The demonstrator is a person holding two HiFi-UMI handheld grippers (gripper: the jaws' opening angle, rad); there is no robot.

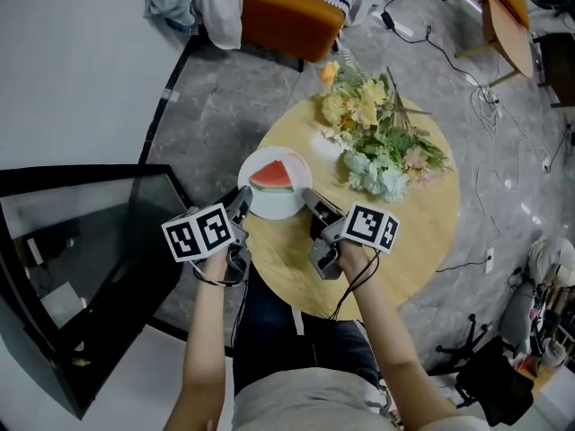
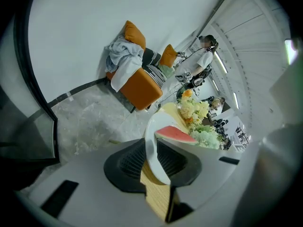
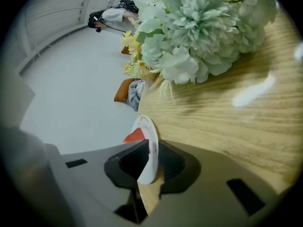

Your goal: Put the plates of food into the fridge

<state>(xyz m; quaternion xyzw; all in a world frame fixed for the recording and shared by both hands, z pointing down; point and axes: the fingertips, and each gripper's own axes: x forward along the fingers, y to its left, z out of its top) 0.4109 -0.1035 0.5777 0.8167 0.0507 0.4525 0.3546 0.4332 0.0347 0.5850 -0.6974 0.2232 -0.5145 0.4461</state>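
A white plate [image 1: 269,197] carrying a watermelon slice [image 1: 272,176] sits at the near left part of the round wooden table [image 1: 413,241]. My left gripper [image 1: 243,206] is shut on the plate's left rim; in the left gripper view the plate [image 2: 152,150] stands edge-on between the black pads [image 2: 130,164], with the watermelon slice [image 2: 174,134] behind. My right gripper [image 1: 312,206] is shut on the plate's right rim; in the right gripper view the plate [image 3: 149,157] is pinched between the pads [image 3: 128,164].
A bunch of artificial flowers [image 1: 382,142] lies on the far half of the table. A black fridge with its glass door [image 1: 81,268] stands open at the left. An orange sofa [image 1: 287,21] with clothes is beyond. Cables [image 1: 467,70] trail over the grey floor.
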